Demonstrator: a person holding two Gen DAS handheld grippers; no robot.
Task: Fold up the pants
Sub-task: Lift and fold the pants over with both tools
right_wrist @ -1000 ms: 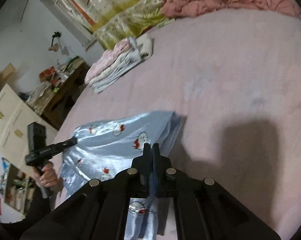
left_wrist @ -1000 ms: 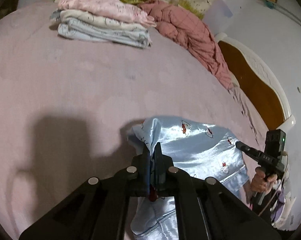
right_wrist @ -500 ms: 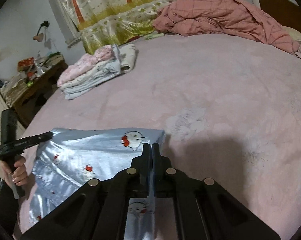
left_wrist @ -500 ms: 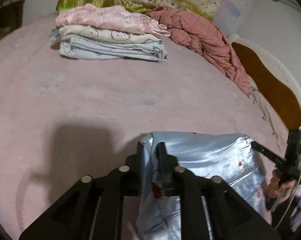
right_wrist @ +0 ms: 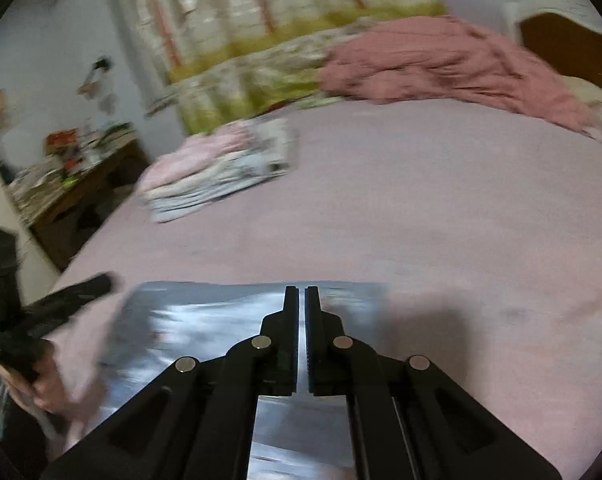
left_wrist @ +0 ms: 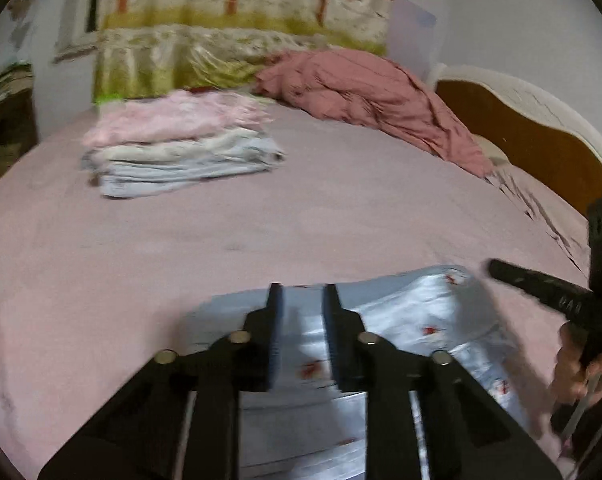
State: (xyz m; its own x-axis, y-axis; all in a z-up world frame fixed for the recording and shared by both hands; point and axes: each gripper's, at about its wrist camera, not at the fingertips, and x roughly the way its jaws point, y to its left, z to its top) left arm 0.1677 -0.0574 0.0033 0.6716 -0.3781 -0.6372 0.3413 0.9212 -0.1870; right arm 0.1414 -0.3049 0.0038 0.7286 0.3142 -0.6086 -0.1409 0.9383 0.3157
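Under both grippers, blurred pants (left_wrist: 429, 320), edges cropped

Shiny pale-blue pants (left_wrist: 433, 320) with red motifs on plain pink bedsheet (left_wrist: 341, 208)

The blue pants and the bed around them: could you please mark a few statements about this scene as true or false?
1. The light blue pants lie on the pink bed sheet. True.
2. The stack of folded clothes has a pink garment on top. True.
3. The reddish quilt is spread flat over the whole bed. False: it is bunched up near the headboard.
4. The stack sits on the pants. False: it stands apart, farther up the bed.
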